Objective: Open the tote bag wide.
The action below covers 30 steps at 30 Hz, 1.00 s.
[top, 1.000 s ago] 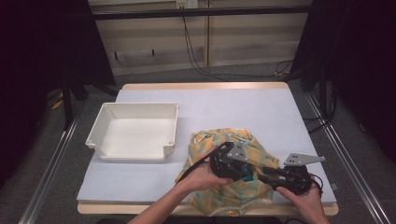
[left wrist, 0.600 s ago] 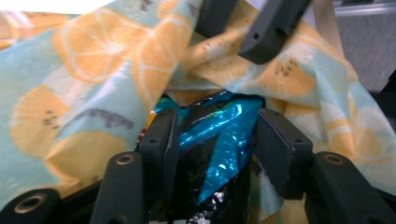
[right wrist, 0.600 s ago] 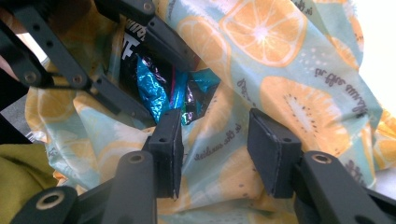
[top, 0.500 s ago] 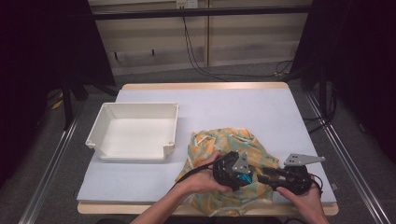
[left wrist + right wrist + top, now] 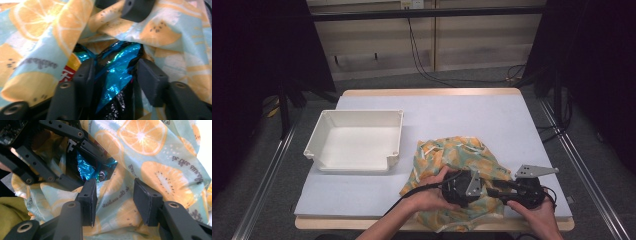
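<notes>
A cloth bag [image 5: 462,152] printed with orange slices on pale teal lies crumpled at the front right of the table. In the left gripper view my left gripper [image 5: 116,75] reaches into the bag's mouth, its jaws pressed on both sides of a shiny blue and black foil packet [image 5: 117,67]. From the high view, the left gripper [image 5: 477,187] points right, close to my right gripper [image 5: 498,191]. The right gripper [image 5: 115,195] has a bunched fold of the bag [image 5: 150,170] between its jaws. Beyond that fold the packet [image 5: 87,167] shows.
A white empty tray [image 5: 319,140] stands at the left of the pale table cover [image 5: 462,115]. The table's front edge runs just under both hands. Cables hang against the wall behind the table, and dark curtains stand at both sides.
My left gripper has moved toward the front edge and closer to the right gripper, going deeper into the bag. The right gripper has stayed in place.
</notes>
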Each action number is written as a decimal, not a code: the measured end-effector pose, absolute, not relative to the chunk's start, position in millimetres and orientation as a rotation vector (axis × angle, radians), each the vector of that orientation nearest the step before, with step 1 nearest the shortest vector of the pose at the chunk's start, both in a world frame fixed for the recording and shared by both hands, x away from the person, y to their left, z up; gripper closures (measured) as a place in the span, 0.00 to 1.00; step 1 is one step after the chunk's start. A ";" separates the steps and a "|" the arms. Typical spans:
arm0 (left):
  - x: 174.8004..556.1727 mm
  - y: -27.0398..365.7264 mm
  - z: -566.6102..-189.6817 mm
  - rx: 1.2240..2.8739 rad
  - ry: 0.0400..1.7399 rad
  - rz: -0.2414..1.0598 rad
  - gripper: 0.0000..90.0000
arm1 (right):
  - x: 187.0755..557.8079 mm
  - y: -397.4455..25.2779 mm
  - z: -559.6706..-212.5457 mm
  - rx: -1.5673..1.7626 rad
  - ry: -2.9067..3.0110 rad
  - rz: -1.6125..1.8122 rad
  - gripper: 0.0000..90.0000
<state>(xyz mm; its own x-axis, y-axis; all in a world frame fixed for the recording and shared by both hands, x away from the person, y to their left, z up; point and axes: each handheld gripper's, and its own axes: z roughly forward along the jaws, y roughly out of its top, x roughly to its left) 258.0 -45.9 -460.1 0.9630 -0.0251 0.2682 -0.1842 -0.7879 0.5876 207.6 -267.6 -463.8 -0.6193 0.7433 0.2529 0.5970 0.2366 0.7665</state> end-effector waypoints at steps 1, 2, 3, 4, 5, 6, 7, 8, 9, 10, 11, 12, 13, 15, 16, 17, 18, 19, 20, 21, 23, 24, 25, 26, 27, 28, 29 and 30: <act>259.4 -45.8 -460.4 2.455 -0.143 0.315 0.59 | 207.4 -267.5 -463.9 1.282 2.336 1.331 0.60; 259.2 -45.9 -460.2 2.462 -0.142 0.339 0.60 | 207.4 -267.4 -464.1 1.281 2.338 1.328 0.60; 258.7 -46.1 -460.2 2.468 -0.140 0.350 0.62 | 207.4 -267.3 -464.2 1.282 2.339 1.328 0.60; 259.0 -45.9 -460.2 2.465 -0.134 0.348 0.63 | 207.5 -267.4 -464.5 1.276 2.342 1.325 0.59; 259.8 -45.1 -460.2 2.456 -0.118 0.332 0.65 | 207.6 -267.4 -464.7 1.274 2.343 1.324 0.59; 260.8 -43.8 -459.5 2.455 -0.109 0.331 0.67 | 207.5 -267.0 -465.0 1.279 2.342 1.327 0.59; 262.7 -42.3 -461.2 2.446 -0.106 0.272 0.73 | 207.6 -267.0 -465.3 1.280 2.343 1.327 0.59; 262.7 -41.0 -463.8 2.432 -0.091 0.271 0.87 | 207.7 -267.0 -465.5 1.281 2.344 1.327 0.59; 261.8 -40.4 -464.2 2.426 -0.058 0.266 0.89 | 207.7 -266.8 -465.5 1.280 2.347 1.326 0.59; 260.8 -40.7 -464.3 2.424 -0.053 0.268 0.92 | 207.4 -266.8 -465.5 1.281 2.349 1.326 0.59; 260.6 -41.1 -463.8 2.432 -0.051 0.263 0.94 | 207.6 -266.9 -465.9 1.281 2.349 1.325 0.59; 261.6 -41.0 -463.0 2.433 -0.040 0.256 0.95 | 208.1 -267.3 -466.6 1.278 2.354 1.319 0.59; 264.0 -39.8 -462.3 2.418 -0.020 0.226 0.97 | 208.6 -267.2 -467.1 1.278 2.353 1.321 0.59; 271.7 -35.5 -458.6 2.393 0.038 0.150 1.00 | 208.6 -267.0 -466.5 1.275 2.353 1.320 0.59; 274.3 -33.6 -458.1 2.372 0.058 0.123 1.00 | 208.5 -266.7 -465.7 1.278 2.348 1.325 0.59; 276.3 -31.6 -456.9 2.358 0.071 0.099 1.00 | 208.6 -266.8 -465.2 1.276 2.347 1.330 0.59; 277.6 -30.1 -455.8 2.351 0.076 0.089 1.00 | 209.0 -266.7 -464.7 1.277 2.346 1.332 0.59; 279.4 -27.7 -454.6 2.327 0.097 0.055 1.00 | 209.6 -266.6 -464.6 1.274 2.346 1.333 0.59; 279.9 -26.0 -453.5 2.303 0.110 0.045 1.00 | 210.6 -265.8 -464.5 1.274 2.343 1.334 0.60; 280.9 -23.4 -451.0 2.287 0.117 0.036 1.00 | 210.9 -265.2 -464.3 1.276 2.345 1.333 0.62; 282.7 -16.8 -444.2 2.229 0.136 -0.008 1.00 | 212.6 -262.9 -462.3 1.263 2.349 1.346 0.73; 282.7 -16.8 -444.2 2.229 0.136 -0.008 1.00 | 212.6 -262.9 -462.3 1.263 2.349 1.346 0.73; 284.2 -11.8 -439.1 2.196 0.153 -0.035 1.00 | 213.6 -262.0 -459.9 1.248 2.339 1.362 0.81; 284.2 -11.8 -439.1 2.196 0.153 -0.035 1.00 | 213.6 -262.0 -459.9 1.248 2.339 1.362 0.81; 285.4 -9.2 -437.1 2.179 0.151 -0.047 1.00 | 213.7 -261.7 -458.8 1.245 2.340 1.366 0.87; 285.6 -6.9 -435.1 2.163 0.155 -0.051 1.00 | 214.2 -261.1 -457.6 1.233 2.339 1.372 0.92; 285.1 -5.1 -433.4 2.143 0.157 -0.056 1.00 | 215.9 -261.0 -455.7 1.223 2.334 1.375 0.98; 284.6 -3.0 -431.0 2.144 0.142 -0.057 1.00 | 217.1 -261.5 -454.9 1.219 2.335 1.374 1.00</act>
<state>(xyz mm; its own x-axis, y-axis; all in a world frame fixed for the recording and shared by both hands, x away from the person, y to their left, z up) 284.6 -3.0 -431.0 0.9922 0.0797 -0.0962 0.1241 -0.5400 0.8325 217.1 -261.5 -454.9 -0.6512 0.7189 0.2432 0.5616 0.2410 0.7915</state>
